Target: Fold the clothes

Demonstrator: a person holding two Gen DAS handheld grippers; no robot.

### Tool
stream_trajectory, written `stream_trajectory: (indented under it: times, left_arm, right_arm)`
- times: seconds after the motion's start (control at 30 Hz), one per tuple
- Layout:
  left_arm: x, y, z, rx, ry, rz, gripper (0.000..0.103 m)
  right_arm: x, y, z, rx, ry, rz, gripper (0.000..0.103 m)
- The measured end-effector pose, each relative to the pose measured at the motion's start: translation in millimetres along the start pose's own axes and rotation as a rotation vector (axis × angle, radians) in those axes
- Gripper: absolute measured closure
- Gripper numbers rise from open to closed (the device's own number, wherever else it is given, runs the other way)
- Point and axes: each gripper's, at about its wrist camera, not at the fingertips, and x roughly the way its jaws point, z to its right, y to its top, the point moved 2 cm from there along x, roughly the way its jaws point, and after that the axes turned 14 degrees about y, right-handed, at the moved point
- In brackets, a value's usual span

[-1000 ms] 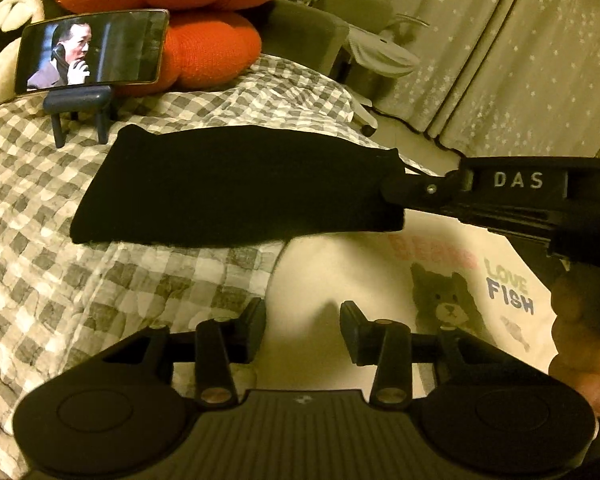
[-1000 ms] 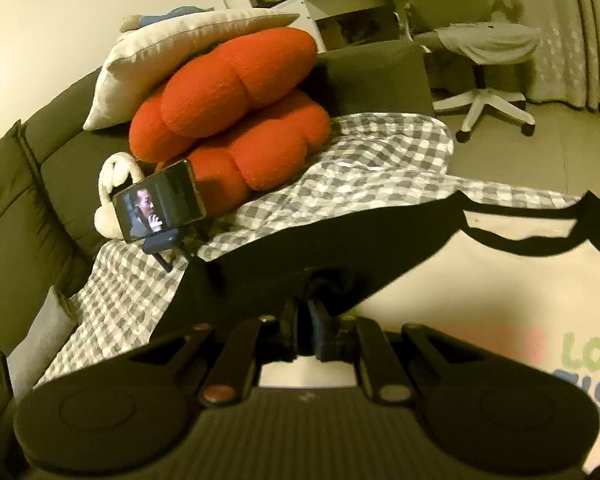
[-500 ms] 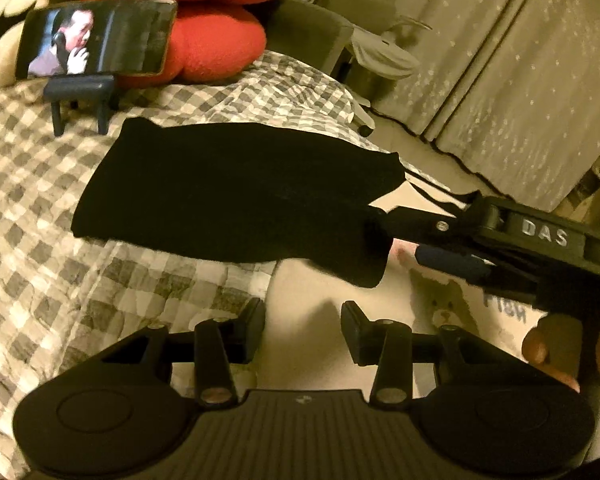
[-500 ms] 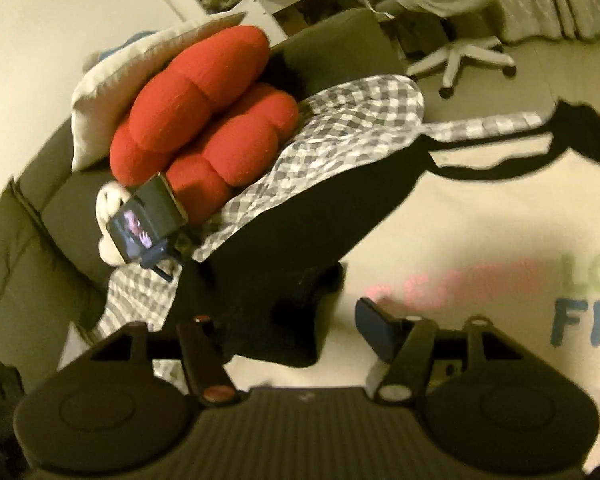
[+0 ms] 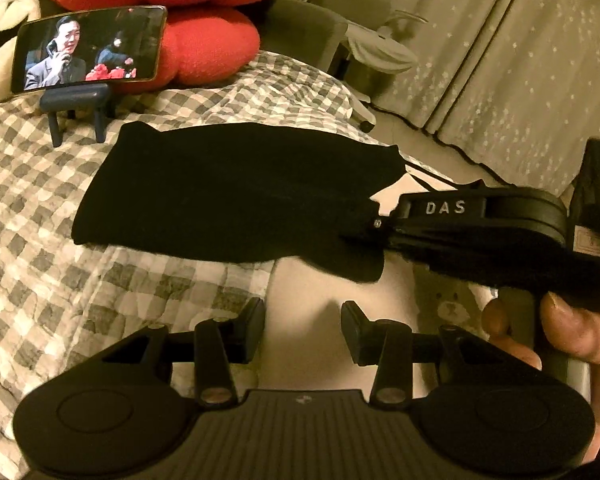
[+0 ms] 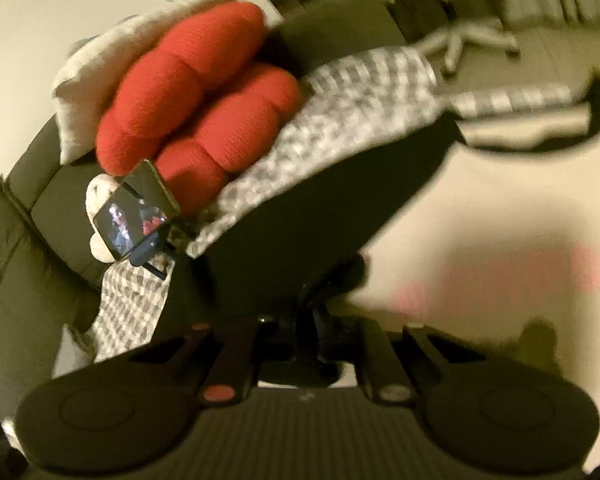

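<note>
A checked blanket (image 5: 52, 216) covered the sofa (image 6: 16, 248) and carried everything else. On it lay a cream T-shirt (image 5: 304, 292) with black sleeves, its pale body spread toward the cameras and showing part of a printed bear (image 5: 454, 308) in the left wrist view and blurred pink lettering (image 6: 500, 284) in the right wrist view. The black sleeve (image 5: 228, 200) stretched flat across the blanket, its near corner lifted and bunched. Behind the shirt sat a red lobed cushion (image 5: 168, 12) with a pale pillow (image 6: 100, 76) leaning over it in the right wrist view, and pale starred curtains (image 5: 500, 48) hung past the sofa's end near an office chair (image 5: 376, 48). A phone (image 5: 88, 48) stood on a small dark stand (image 5: 76, 100) on the blanket, just in front of the cushion, its screen lit. The right tool (image 6: 310, 336) had its fingers drawn together on the black sleeve corner, the cloth pinched between them; the left wrist view showed that tool coming in from the right, held by a hand (image 5: 572, 332) and marked DAS. The left tool (image 5: 302, 330) hung above the cream body of the shirt with its fingers spread well apart and nothing between them.
</note>
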Motion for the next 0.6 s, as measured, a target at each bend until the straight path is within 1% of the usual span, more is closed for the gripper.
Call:
stream_trajectory:
  times: [0.13,0.23,0.33,0.47,0.6]
  left_arm:
    - [1,1,0,-0.002,0.001,-0.001,0.062]
    - [1,2,0,-0.009,0.004,0.004,0.062]
    - [1,4,0,-0.009,0.000,0.023,0.062]
    - [4,14,-1,-0.042,-0.024,0.061,0.062]
    - [12,19,1,-0.036,-0.003,0.090,0.062]
  right_arm:
    - [-19,12,-24,-0.140,-0.056,0.087,0.095]
    - [-33,24,-32,-0.178,-0.090,0.128,0.095]
    - [-48,36,-35,-0.188,-0.104,0.151,0.095]
    - [-72,50,-37,-0.189,-0.116,0.187,0.095]
    - [-96,62,-34,-0.176,-0.136,0.226,0.095]
